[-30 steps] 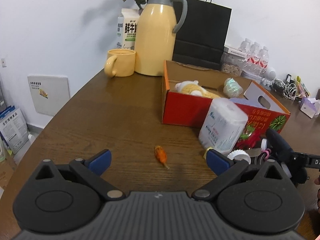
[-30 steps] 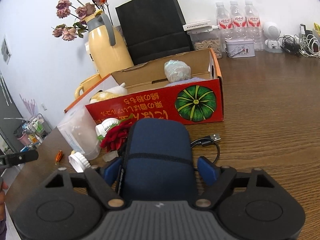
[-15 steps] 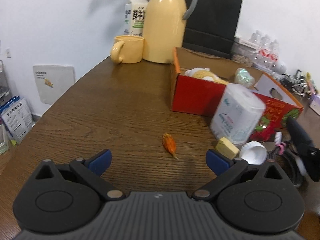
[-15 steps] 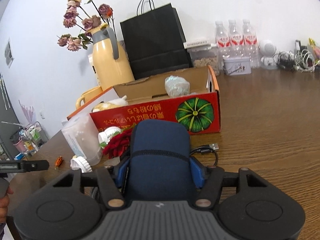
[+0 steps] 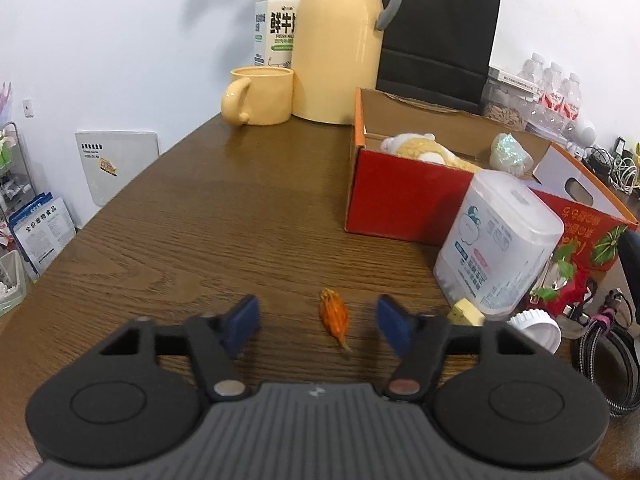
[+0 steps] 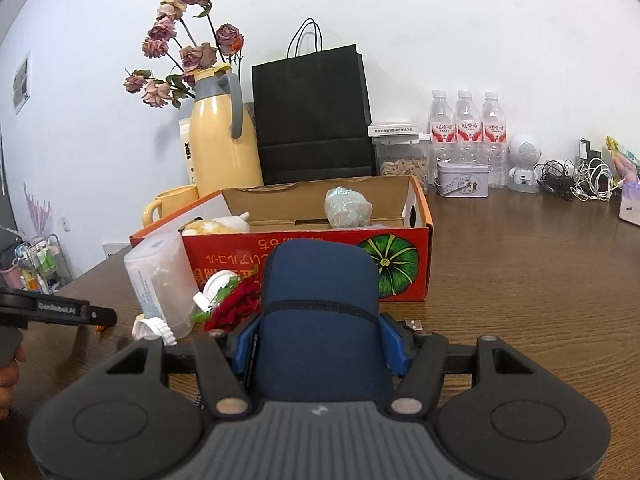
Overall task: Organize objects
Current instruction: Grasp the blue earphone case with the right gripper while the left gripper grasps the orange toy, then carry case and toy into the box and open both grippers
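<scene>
Orange dried bud [image 5: 335, 316] lies between the closing left tool [image 5: 318, 317].

Three water bottles [image 6: 466, 136]; one black paper bag [image 6: 312, 116]; one yellow jug [image 5: 336, 40]; one yellow mug [image 5: 260, 96]; one milk carton [image 5: 276, 24]; one red box [image 5: 400, 204]; two white screw caps [image 6: 154, 328].

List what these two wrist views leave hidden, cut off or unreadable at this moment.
- Blue case, right view: its lower end is hidden by the right gripper clamping it.
- Box contents, both views: the walls hide the floor.
- Cable, left view: cut off at the edge.
- Orange bit, left view: too small to identify; left gripper pads, just closing, straddle it without touching.
</scene>
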